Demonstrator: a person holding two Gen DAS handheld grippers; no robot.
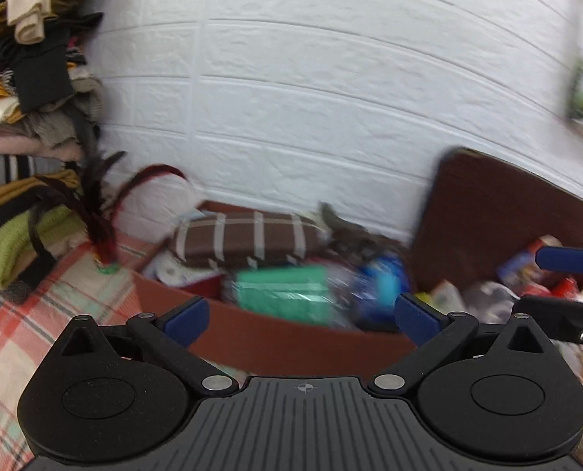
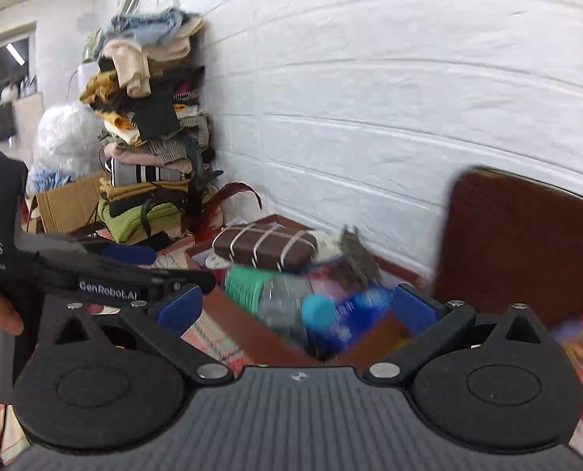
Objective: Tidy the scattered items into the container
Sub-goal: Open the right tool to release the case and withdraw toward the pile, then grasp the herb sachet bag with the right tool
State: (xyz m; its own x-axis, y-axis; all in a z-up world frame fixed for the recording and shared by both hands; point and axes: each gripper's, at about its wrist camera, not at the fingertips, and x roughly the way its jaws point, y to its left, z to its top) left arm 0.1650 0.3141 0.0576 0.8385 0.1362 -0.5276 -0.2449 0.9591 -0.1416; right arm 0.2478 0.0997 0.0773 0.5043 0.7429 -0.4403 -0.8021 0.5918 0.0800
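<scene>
wall: white brick-pattern panels (image 1: 311, 78) | corner: stacked folded clothes (image 2: 150, 125) | window (image 2: 7, 62) far left

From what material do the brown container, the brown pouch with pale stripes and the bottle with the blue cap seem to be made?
The brown container: probably leather-look board, since its walls are flat, stiff and matte. The brown pouch with pale stripes: likely woven fabric over padding, with soft rounded edges. The bottle with the blue cap: apparently clear plastic, see-through and shiny, though blurred.
</scene>
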